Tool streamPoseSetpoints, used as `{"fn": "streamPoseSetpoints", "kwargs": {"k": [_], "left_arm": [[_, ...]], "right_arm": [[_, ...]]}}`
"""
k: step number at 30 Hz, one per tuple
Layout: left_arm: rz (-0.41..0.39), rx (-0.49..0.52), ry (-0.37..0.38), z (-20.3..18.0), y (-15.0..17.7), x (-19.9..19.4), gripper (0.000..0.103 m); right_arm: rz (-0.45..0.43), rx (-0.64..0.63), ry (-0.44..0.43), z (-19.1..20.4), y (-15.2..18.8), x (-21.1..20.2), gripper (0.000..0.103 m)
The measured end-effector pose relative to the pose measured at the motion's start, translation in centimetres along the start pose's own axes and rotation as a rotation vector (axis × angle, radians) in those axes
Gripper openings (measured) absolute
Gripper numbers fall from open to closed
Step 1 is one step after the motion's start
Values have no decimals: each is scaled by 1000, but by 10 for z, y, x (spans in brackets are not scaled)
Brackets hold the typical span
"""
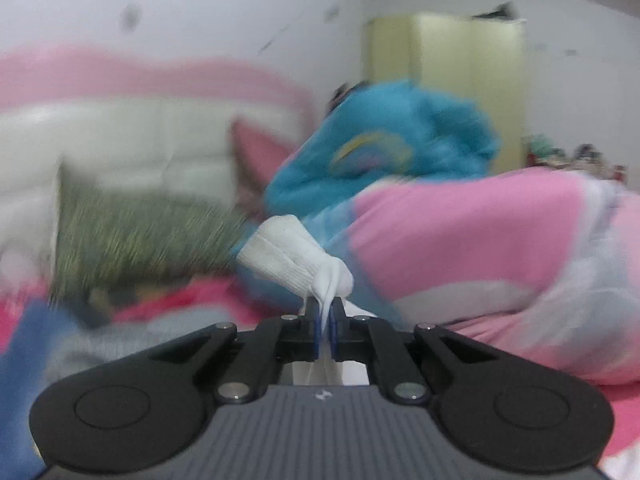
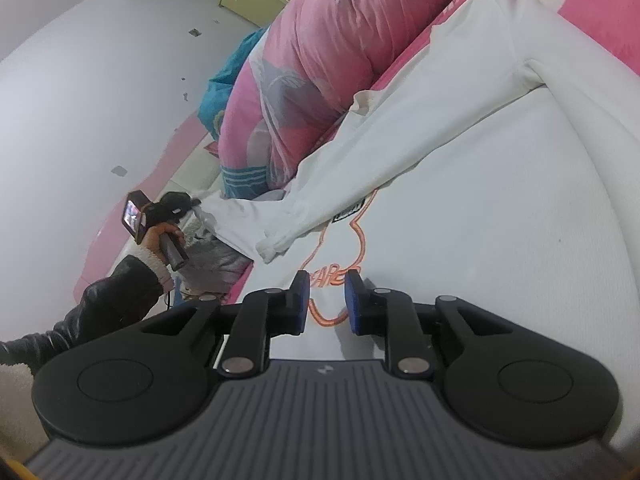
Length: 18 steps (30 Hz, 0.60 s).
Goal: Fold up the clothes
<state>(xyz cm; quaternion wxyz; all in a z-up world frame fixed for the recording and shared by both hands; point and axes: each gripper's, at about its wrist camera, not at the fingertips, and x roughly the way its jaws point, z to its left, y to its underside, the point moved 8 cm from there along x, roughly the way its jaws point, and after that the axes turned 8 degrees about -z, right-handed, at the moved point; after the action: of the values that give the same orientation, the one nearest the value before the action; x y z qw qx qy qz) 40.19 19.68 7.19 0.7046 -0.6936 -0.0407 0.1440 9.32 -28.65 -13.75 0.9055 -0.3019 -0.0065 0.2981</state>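
Both pads of the left hand-held gripper (image 1: 325,312) pinch the white sweatshirt (image 2: 460,208) cuff, stretched ahead

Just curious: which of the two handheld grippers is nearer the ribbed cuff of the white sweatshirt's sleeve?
Left. The left gripper pinches fabric just behind the ribbed cuff; the right gripper hovers over the sweatshirt's chest print.

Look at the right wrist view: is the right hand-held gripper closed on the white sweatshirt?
No. The right hand-held gripper has its blue pads apart, with the white sweatshirt lying flat beneath and nothing pinched between them.
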Motion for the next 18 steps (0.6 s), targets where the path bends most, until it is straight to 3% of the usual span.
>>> {"fn": "streamPoseSetpoints", "kwargs": {"k": [3,7,9,11,12,13,15,18], "left_arm": [[-79,54,159,-62,-32,-51,5],[-157,102,437,-171,-59,-140,6],[-90,113,598,-222,-44,-177,11],[7,130,770,-273,-22,-214,36],[68,139,851,-296,-5,-232,62],[135,150,909,-312,17,-246,74],[238,171,965,-325,58,-266,73],[318,173,948,-304,94,-278,73]], "right_arm": [[-5,9,-13,0,-1,0,19],[-9,18,-26,0,-2,-2,20],[-13,22,-31,0,-3,-3,21],[-17,27,-34,-1,-3,-4,21],[-18,29,-36,-1,-3,-4,21],[-20,30,-36,-1,-3,-4,21],[-22,33,-36,-1,-3,-5,21],[-23,35,-35,0,-2,-4,22]]}}
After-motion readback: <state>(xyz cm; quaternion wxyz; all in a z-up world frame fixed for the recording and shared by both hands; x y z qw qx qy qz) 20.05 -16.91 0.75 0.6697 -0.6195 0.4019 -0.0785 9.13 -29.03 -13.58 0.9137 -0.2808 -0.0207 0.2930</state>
